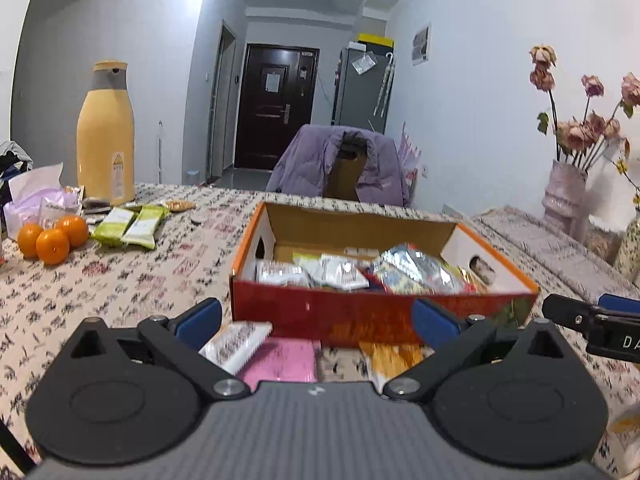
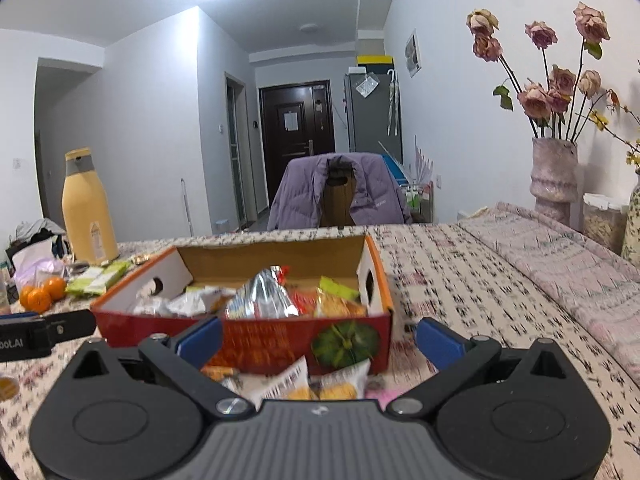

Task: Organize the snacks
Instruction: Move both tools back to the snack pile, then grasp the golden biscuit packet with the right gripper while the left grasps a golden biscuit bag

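Both tools stand wide open and hold nothing: the left tool hangs over a white packet, a pink packet and an orange packet lying on the surface just before the red cardboard box, and the right tool hangs over two white-and-yellow snack bags at the same near wall. The box is already heaped with packets, the silver foil bag riding above the rim, so more dropped on top could slide off. The loose packets lie flat and overlapping, so a closing tool might pinch two or skid on the tablecloth. The tools are near each other and might collide. Two green packets remain far left beside the oranges. Legible writing is scant: "DA" on the right tool's side, "oot.AI" on the left's; packet print is blurred.
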{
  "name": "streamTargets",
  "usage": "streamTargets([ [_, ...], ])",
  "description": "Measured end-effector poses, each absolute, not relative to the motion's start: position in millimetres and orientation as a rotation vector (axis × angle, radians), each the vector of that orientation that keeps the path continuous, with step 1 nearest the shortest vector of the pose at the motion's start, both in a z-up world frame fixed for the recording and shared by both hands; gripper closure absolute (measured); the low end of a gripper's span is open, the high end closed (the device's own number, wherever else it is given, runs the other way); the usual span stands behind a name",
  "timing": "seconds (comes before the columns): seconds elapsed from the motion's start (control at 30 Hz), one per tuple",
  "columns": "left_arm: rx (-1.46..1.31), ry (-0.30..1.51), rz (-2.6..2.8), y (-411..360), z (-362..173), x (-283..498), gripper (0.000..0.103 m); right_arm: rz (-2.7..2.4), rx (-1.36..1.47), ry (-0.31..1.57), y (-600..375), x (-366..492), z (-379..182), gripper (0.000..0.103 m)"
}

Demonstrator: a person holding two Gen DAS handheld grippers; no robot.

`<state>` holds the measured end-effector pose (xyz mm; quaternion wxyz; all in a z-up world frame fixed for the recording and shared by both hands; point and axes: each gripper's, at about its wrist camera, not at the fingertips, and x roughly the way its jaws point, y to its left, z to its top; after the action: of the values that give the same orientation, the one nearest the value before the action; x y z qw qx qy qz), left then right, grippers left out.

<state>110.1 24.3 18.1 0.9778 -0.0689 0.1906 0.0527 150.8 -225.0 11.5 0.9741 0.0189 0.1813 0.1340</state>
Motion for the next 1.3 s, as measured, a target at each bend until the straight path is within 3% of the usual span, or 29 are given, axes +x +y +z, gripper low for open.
streamTargets([
  [0.4,-0.106,0.458,0.091,23.7,-4.7,91.4,0.0,0.301,-0.133,0.444,-219.6,135.6,-16.8,0.0],
  [0.5,-0.102,0.47,0.094,26.7,-7.8,89.1,0.0,0.304,-0.209,0.429,-208.0,134.0,-18.3,0.01],
  [0.67,-0.107,0.471,0.096,30.8,-7.5,85.8,0.0,0.331,-0.285,0.424,-192.1,144.4,-18.2,0.041],
  [1.03,-0.123,0.465,0.074,35.3,-7.1,81.9,0.0,0.331,-0.374,0.529,-164.6,173.5,-40.1,0.042],
  [1.13,-0.127,0.466,0.072,36.7,-8.4,81.1,0.0,0.332,-0.395,0.537,-159.4,174.1,-41.5,0.057],
  [1.3,-0.137,0.471,0.079,42.1,-10.5,81.2,0.0,0.299,-0.411,0.506,-156.8,168.0,-41.4,0.061],
])
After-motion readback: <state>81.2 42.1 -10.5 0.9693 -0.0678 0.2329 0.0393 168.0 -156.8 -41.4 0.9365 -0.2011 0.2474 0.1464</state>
